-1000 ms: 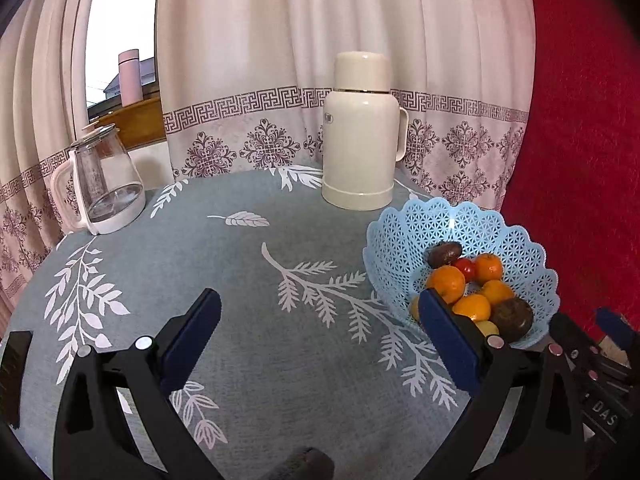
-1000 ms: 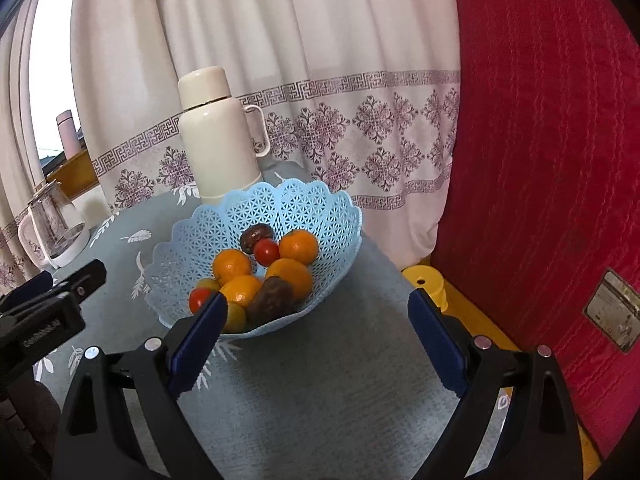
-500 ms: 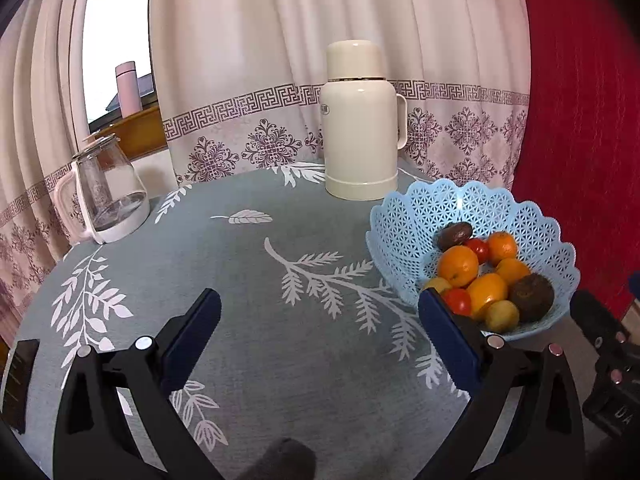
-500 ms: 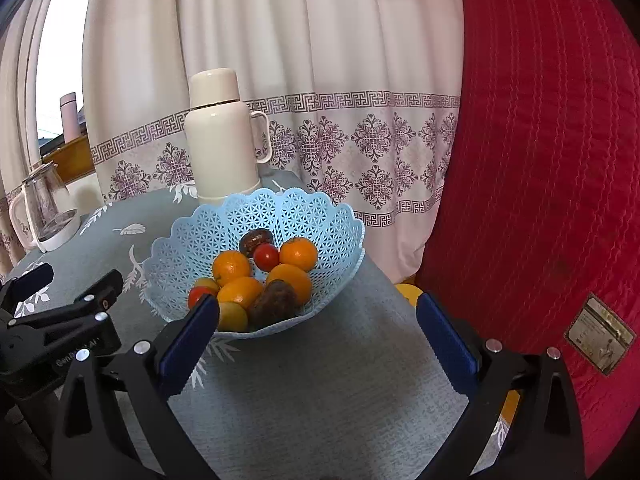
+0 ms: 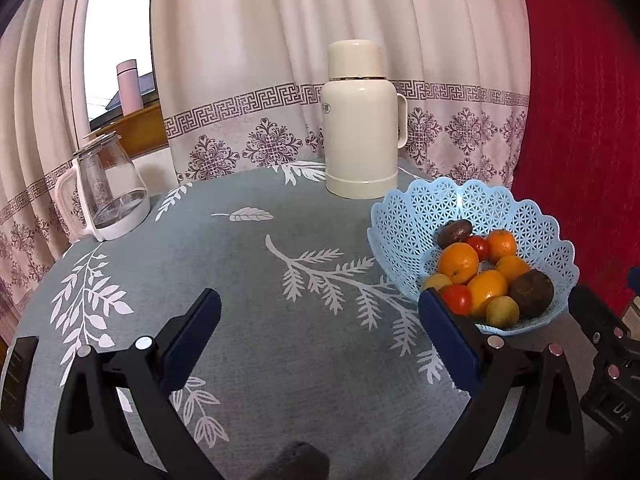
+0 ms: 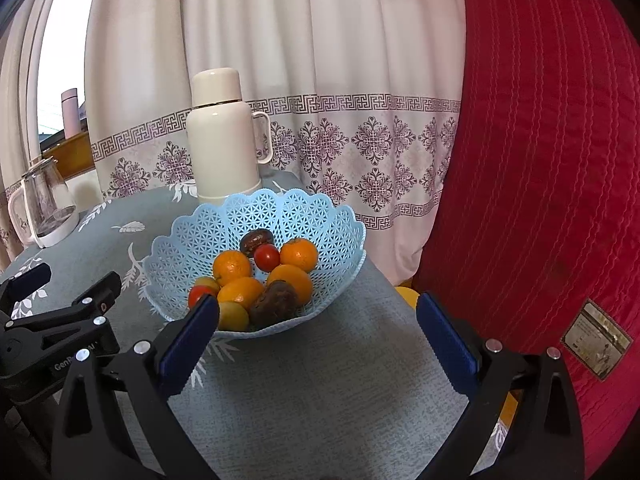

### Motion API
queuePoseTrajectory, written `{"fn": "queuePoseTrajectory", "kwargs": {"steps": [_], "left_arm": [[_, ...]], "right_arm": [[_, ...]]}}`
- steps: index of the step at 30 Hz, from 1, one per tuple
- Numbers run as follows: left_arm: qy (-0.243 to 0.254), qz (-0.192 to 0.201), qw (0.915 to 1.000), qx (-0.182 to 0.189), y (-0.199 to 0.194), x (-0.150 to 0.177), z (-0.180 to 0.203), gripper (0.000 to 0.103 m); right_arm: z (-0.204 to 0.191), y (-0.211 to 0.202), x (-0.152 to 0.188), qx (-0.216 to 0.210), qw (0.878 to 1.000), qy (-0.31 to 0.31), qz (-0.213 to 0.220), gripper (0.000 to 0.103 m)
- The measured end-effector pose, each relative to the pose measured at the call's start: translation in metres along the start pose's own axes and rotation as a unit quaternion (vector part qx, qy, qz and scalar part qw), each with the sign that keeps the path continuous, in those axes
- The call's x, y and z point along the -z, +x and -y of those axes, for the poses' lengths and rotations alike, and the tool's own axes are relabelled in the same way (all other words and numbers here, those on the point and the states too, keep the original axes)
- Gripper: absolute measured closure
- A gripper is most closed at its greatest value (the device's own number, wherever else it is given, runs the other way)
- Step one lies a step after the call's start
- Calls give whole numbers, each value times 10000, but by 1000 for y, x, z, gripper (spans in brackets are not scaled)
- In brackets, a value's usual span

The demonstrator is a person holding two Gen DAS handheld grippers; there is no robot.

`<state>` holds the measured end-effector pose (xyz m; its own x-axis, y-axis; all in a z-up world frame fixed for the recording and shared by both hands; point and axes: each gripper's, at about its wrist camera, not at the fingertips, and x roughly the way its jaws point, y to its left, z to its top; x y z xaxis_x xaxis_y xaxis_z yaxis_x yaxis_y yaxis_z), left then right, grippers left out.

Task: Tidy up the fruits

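A light blue lattice basket (image 5: 416,224) (image 6: 192,240) stands at the table's right side. It holds several oranges (image 5: 458,257) (image 6: 232,267), red tomatoes (image 6: 267,257), small yellow fruits (image 5: 502,311) and dark brown fruits (image 5: 531,288) (image 6: 274,303). My left gripper (image 5: 319,336) is open and empty, above the tablecloth, left of the basket. My right gripper (image 6: 318,336) is open and empty, in front of the basket, apart from it.
A cream thermos jug (image 5: 360,120) (image 6: 224,136) stands behind the basket. A glass kettle (image 5: 105,188) (image 6: 44,204) sits at the far left. The grey leaf-print tablecloth (image 5: 248,280) covers the round table. A red quilted cushion (image 6: 540,184) rises on the right. Curtains hang behind.
Both grippers have drawn back and risen a little; the basket now sits farther from the right gripper and fully in the left view. Both stay open.
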<state>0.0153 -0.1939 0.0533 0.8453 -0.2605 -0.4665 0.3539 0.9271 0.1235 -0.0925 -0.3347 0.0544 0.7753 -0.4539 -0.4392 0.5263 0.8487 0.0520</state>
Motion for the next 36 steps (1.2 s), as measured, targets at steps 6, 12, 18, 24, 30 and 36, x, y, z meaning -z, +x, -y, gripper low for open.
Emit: {"fn": "queuePoseTrajectory", "kwargs": {"steps": [6, 12, 18, 24, 30, 36], "left_arm": [[32, 43, 10000, 30, -2, 0, 1, 3], [76, 58, 10000, 2, -3, 1, 2, 3], [87, 54, 9999, 1, -3, 0, 2, 3], [107, 64, 9999, 9, -3, 0, 2, 3], [76, 22, 10000, 48, -2, 0, 1, 3], [84, 23, 9999, 49, -2, 0, 1, 3]], "right_arm": [[0, -1, 0, 6, 10000, -1, 11, 5], [0, -1, 0, 16, 10000, -8, 2, 5], [0, 0, 0, 17, 10000, -9, 2, 5], [0, 0, 0, 18, 10000, -9, 2, 5], [-1, 0, 0, 17, 10000, -12, 2, 5], [-1, 0, 0, 19, 10000, -13, 4, 5]]}}
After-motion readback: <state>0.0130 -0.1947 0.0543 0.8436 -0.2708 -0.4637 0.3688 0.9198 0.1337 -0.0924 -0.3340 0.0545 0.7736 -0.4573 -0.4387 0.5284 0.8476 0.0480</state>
